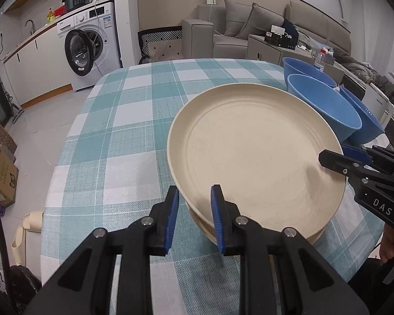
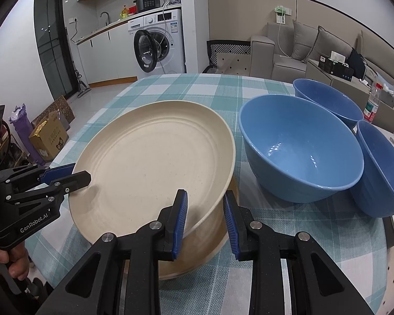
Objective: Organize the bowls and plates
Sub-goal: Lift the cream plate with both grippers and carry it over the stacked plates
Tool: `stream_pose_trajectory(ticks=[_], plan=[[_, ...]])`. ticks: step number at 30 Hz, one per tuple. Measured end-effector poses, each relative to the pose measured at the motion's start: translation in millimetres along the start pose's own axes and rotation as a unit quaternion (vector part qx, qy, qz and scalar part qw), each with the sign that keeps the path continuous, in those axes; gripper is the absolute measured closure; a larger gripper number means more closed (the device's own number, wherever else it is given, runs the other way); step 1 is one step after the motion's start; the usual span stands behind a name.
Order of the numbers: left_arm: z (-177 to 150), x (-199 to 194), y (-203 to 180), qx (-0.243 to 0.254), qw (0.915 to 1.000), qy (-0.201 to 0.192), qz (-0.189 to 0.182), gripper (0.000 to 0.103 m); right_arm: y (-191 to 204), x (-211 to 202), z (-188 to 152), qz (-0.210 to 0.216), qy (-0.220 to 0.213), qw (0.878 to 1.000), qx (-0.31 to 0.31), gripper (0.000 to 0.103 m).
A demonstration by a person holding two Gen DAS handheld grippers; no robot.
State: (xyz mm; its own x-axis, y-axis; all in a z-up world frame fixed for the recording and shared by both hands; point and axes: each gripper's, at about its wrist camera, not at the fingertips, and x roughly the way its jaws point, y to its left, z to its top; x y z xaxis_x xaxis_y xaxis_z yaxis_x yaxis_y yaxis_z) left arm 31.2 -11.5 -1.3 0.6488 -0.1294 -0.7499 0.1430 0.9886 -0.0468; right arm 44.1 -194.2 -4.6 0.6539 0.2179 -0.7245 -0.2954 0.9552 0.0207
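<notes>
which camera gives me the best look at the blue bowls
The right wrist view: all three blue bowls show open interiors there. The left wrist view crowds them overlapping behind the cream plate.
</notes>
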Motion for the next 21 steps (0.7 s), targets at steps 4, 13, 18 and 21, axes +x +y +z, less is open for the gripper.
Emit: stream_pose_trajectory(ticks=[4, 13, 18, 21], plan=[[-0.7, 1.6, -0.9, 0.005, 1.0, 0.006, 0.0, 0.081, 1.5, 0.5, -1.7, -0.003, 0.003, 1.0, -0.002, 0.074], [-3.4, 4.5, -5.7, 0.024, 0.9995, 0.017, 0.009, 0.079, 3.5, 6.1, -7.2, -0.01, 0.014, 1.0, -0.006, 0.073], [-5.9, 6.5, -10.2, 0.033, 0.9991, 0.023, 0.011, 0.079, 2.0, 7.6, -10.3, -0.014, 0.019, 1.0, -0.007, 0.073], [-6.0, 7.7, -11.8, 0.038, 0.9988, 0.027, 0.013, 0.079, 2.6, 8.3, -11.7, -0.016, 0.021, 1.0, -0.009, 0.073]])
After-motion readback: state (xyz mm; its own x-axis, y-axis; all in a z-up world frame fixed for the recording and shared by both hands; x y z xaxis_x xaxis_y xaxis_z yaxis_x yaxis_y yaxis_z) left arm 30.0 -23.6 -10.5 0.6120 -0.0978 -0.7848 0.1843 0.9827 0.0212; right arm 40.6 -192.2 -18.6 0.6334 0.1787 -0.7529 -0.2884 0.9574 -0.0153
